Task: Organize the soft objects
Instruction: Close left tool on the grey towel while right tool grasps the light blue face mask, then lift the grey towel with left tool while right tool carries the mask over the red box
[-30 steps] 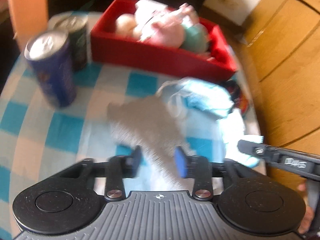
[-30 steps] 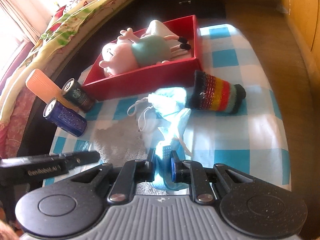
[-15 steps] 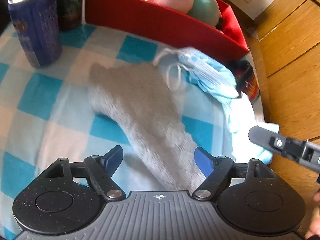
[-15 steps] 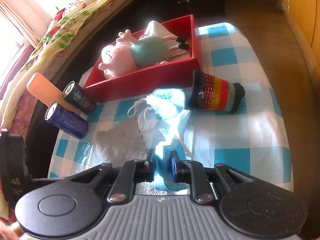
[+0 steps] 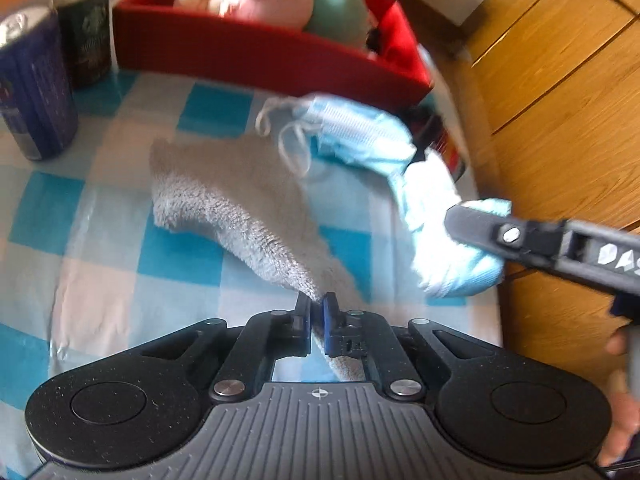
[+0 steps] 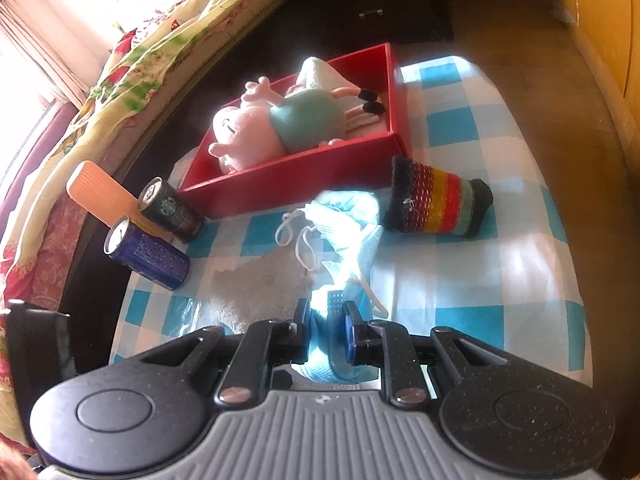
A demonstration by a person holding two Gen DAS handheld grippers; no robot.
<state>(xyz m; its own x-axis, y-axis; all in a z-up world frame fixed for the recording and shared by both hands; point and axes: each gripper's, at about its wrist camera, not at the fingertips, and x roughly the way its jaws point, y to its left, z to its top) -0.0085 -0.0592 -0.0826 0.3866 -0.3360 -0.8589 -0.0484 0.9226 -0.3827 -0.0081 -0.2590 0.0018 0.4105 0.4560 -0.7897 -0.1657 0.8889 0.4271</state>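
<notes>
Left gripper (image 5: pixel 318 312) is pinching the near tail of the grey fleece cloth (image 5: pixel 224 196), jaws drawn together on the fabric with only a sliver showing between the blue pads (image 5: pixel 329 322); the cloth is lying on the blue-checked tablecloth (image 5: pixel 60 216) and running from the pads toward 11 o'clock. Right gripper (image 6: pixel 327 320) is clamping a pale blue face mask (image 6: pixel 344 228), blue material filling the gap between its fingers; the bunched mask is trailing toward 12 o'clock, its white ear loops (image 6: pixel 298 236) lying over the far edge of the grey cloth. In the left wrist view the right tool is entering from 3 o'clock with the mask bunched at its tip. The red box (image 6: pixel 288 184) is sitting at 12 o'clock, beyond both soft items, and is holding a pink plush pig (image 6: pixel 276 128) in a teal dress. A striped knit sleeve (image 6: pixel 438 204) is lying on its side just right of the mask, near the box's front corner. Two drink cans, blue (image 5: pixel 34 88) and dark green (image 5: pixel 86 34), are standing at 10 o'clock, beside the box's left end. An orange ribbed block (image 6: pixel 98 196) is lying behind the cans at the table edge.
</notes>
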